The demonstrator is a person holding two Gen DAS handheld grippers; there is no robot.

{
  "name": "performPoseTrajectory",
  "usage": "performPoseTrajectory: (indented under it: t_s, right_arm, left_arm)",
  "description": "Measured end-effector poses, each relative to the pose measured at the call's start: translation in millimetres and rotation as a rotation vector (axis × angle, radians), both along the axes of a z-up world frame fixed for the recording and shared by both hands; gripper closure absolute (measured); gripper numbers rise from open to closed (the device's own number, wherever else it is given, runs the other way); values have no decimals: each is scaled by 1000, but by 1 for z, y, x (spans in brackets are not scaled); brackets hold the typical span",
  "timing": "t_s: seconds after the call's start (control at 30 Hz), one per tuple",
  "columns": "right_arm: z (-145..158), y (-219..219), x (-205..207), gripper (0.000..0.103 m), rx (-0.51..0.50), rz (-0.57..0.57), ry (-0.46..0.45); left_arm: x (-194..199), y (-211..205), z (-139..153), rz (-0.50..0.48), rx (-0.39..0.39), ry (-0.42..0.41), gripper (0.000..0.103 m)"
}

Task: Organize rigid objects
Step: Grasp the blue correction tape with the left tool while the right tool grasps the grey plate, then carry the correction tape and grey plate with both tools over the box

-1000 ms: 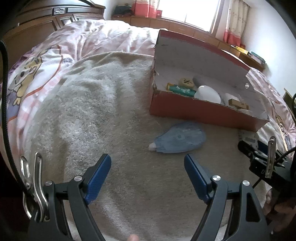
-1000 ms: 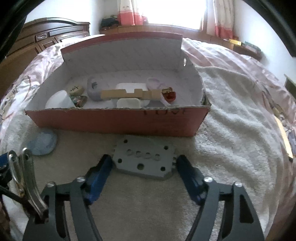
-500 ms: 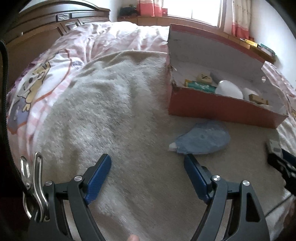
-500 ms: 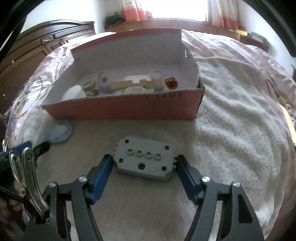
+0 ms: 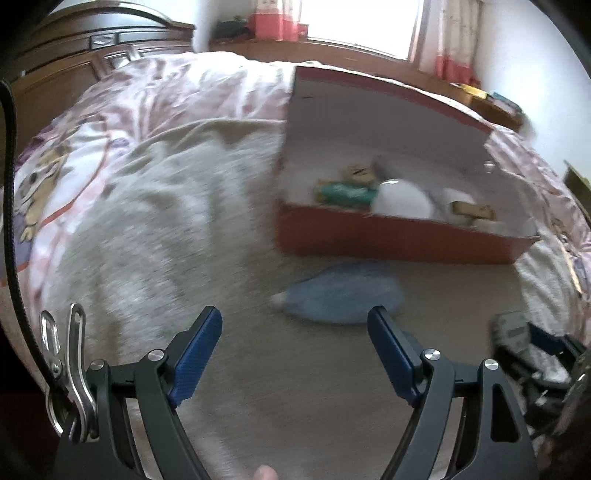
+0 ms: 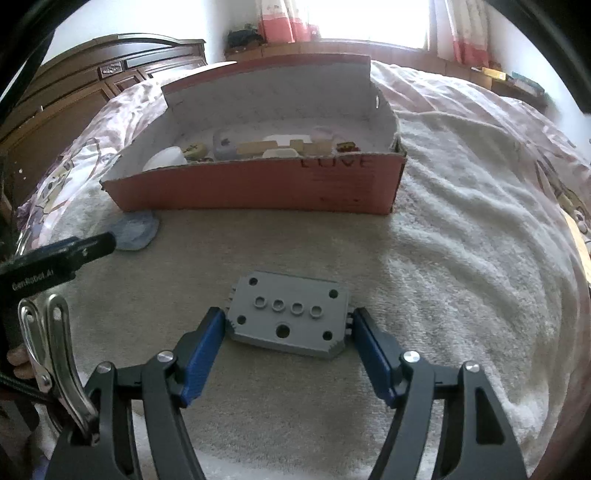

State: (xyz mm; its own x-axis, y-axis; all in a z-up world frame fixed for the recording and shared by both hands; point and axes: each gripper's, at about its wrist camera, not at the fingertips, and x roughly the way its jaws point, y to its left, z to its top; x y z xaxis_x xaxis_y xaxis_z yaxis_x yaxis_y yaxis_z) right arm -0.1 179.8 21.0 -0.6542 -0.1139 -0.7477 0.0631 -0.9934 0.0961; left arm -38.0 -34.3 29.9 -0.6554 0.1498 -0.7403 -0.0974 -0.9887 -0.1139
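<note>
A red cardboard box [image 6: 258, 184] [image 5: 399, 236] stands on a beige blanket and holds several small objects. A grey plate with holes [image 6: 290, 314] lies flat on the blanket in the right wrist view. My right gripper [image 6: 288, 332] is open, its blue pads on either side of the plate, a small gap showing on the right. A blue-grey flat object [image 5: 341, 297] [image 6: 135, 230] lies in front of the box's left end. My left gripper [image 5: 295, 338] is open and empty, just short of it. The left wrist view is blurred.
The blanket [image 6: 461, 240] covers a bed with a pink patterned quilt [image 5: 155, 96]. A dark wooden headboard [image 6: 110, 77] stands at the back left. A window with pink curtains [image 6: 351, 18] is behind. The left gripper's finger [image 6: 59, 258] enters the right wrist view from the left.
The right gripper has pulled back from the box, the grey plate staying between its fingers. The left gripper has swung and closed in on the blue-grey object.
</note>
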Motion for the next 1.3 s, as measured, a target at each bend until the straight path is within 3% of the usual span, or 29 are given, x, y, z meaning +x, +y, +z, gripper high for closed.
performPoseTrajectory:
  t_s: [0.1,0.17,0.37,0.53,1.13,1.3]
  right_arm:
    - [-1,-3,1,29,16,-2,13]
    - [-1,-3,2,29,17,-2,19]
    - [-3,-3,3,29,17,-3,37]
    - [-4,-4,4,29,27,-1,47]
    - [-5,-3,4,29,25,0,49]
    - [0,2,6,29,-17,6,50]
  left_arm:
    - [-7,14,0,-19,36,-9,18]
    - [-13,23,-3,-17,11,-7,14]
    - [-26,36,-14,-19,-62,-37,12]
    - [-28,38,-17,-17,-79,-33,9]
    - [-15,34,-11,-16,-31,-44,14]
    - [-2,38,-3,-49,-17,-34,14]
